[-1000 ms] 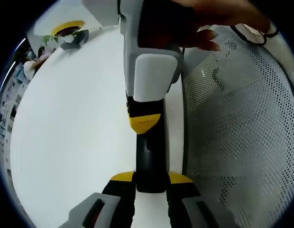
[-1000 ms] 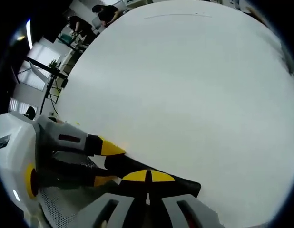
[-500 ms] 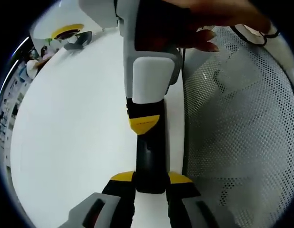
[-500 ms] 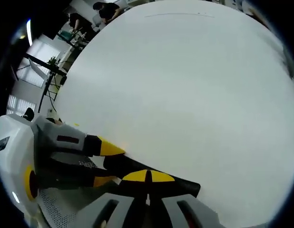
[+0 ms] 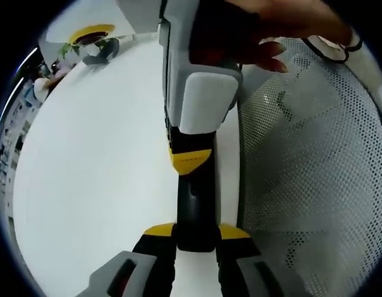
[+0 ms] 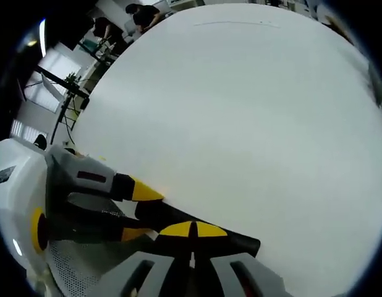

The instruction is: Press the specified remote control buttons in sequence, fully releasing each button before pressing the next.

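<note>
- Two grippers meet on the black remote (image 5: 196, 207), which lies on the white table (image 5: 86, 185) beside a perforated mesh surface (image 5: 302, 185); our left gripper (image 5: 196, 238) has its jaws closed on the remote's near end.
- Our right gripper (image 6: 191, 234) has its yellow tips together, pressed down on the remote (image 6: 203, 238) as far as we can judge.
- Pressing off-centre could tip or slide the remote in our left grip.
- Lifting too little between presses would leave a button half-held.
- We can't see the buttons, so a wrong key is possible.
</note>
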Action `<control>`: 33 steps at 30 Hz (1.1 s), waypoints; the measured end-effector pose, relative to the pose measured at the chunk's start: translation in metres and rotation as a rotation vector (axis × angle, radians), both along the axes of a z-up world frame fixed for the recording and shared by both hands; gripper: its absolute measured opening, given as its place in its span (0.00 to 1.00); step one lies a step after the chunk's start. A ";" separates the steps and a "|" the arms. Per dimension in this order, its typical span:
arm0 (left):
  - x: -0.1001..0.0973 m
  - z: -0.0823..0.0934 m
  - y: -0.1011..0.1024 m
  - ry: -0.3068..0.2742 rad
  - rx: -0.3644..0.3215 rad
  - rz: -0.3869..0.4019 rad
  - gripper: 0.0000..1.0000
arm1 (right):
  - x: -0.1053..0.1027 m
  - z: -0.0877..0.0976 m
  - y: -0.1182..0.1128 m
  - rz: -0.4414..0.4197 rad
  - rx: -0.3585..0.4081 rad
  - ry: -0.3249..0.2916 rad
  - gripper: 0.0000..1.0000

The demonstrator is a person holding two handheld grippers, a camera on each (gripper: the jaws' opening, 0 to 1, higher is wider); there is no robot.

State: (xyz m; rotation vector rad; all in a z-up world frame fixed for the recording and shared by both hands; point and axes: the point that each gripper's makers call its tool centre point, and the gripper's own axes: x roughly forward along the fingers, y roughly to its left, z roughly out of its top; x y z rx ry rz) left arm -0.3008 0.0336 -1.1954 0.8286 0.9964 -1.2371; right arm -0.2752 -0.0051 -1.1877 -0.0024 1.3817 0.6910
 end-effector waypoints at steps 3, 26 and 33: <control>0.000 0.000 0.000 0.001 -0.004 0.004 0.23 | -0.001 0.001 -0.001 -0.017 0.013 0.006 0.00; 0.001 0.000 -0.001 -0.004 -0.017 0.021 0.23 | -0.015 0.004 -0.003 0.003 0.015 0.038 0.00; 0.001 0.000 -0.001 -0.006 -0.021 0.025 0.23 | -0.016 0.003 -0.003 0.034 -0.007 0.015 0.00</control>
